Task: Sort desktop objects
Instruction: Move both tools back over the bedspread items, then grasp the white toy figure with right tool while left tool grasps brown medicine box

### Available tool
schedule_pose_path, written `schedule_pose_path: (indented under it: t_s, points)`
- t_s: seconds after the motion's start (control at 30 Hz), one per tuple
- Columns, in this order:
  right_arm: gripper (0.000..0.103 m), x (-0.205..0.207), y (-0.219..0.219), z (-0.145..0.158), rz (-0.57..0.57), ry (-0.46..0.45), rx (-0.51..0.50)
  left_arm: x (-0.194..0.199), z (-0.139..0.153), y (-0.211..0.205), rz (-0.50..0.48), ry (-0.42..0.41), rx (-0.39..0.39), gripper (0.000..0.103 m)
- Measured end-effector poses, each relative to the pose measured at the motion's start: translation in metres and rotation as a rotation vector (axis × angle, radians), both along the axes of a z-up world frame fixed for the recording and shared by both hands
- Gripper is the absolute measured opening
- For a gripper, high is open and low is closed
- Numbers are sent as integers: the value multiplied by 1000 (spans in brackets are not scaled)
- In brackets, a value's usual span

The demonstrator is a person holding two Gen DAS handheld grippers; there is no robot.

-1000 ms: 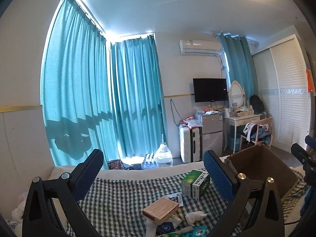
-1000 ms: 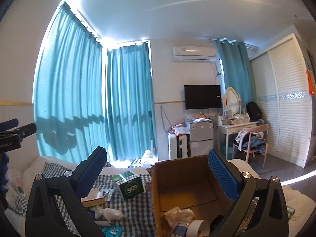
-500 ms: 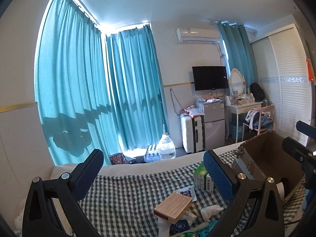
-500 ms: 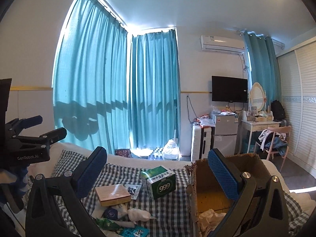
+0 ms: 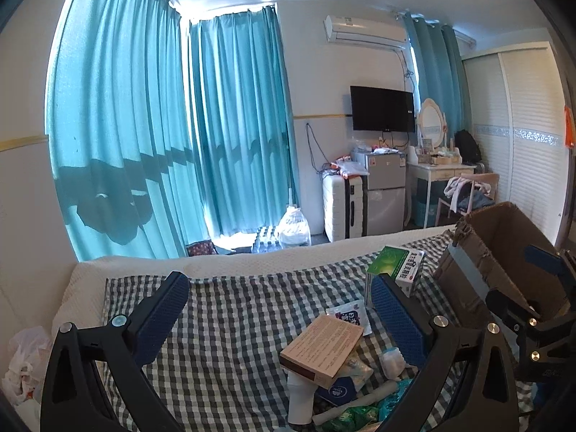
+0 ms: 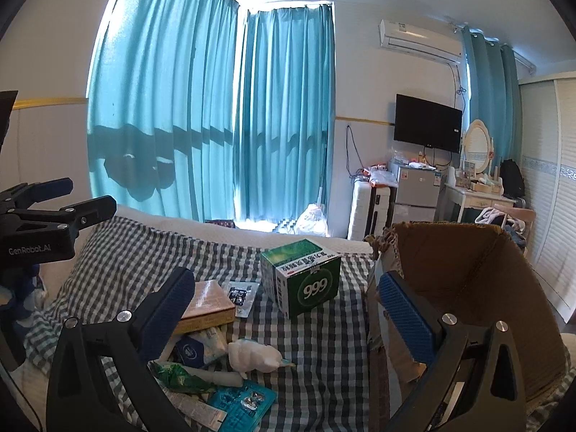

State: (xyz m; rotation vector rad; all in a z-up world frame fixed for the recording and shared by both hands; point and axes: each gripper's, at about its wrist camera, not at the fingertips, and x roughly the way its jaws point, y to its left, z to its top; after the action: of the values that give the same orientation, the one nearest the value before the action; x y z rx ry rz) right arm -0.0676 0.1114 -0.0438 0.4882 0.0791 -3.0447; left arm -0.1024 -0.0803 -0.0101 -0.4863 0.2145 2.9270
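On a checked cloth lies a pile of small items. A green-and-white "999" box stands near a cardboard box at the right. A flat tan box rests on packets, beside a white crumpled wad and a small sachet. My left gripper hovers open over the pile, holding nothing. My right gripper is open too, above the cloth by the cardboard box's left wall.
A white tube, a teal blister pack and green wrappers lie at the near edge. The cloth covers a white bed. Beyond are teal curtains, a suitcase, a small fridge and a dresser.
Both grippers have tilted down and swung left. The right view has shifted from the cardboard box's inside to the pile and the 999 box. Both stay open.
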Motion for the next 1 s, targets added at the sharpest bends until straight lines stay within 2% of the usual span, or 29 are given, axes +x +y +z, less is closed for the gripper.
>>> schedule_pose_path:
  t_s: [0.23, 0.33, 0.47, 0.57, 0.7, 0.8, 1.0]
  points:
    - [103, -25, -18, -38, 36, -90, 23, -29, -32, 4, -64, -100, -12, 103]
    - [103, -37, -22, -54, 44, -131, 32, -45, -46, 14, -192, -172, -45, 103]
    - [103, -55, -24, -73, 40, -199, 29, -61, -64, 30, -276, -269, -121, 103]
    - [103, -65, -24, -84, 35, -231, 21, -71, -78, 33, -267, -293, -170, 103]
    - [103, -76, -24, -104, 29, -282, 26, -87, -98, 27, -268, -352, -124, 103]
    - [103, -84, -25, -115, 39, -318, 21, -95, -113, 29, -271, -385, -147, 103]
    - [103, -95, -27, -136, 47, -370, 33, -111, -140, 31, -270, -459, -141, 103]
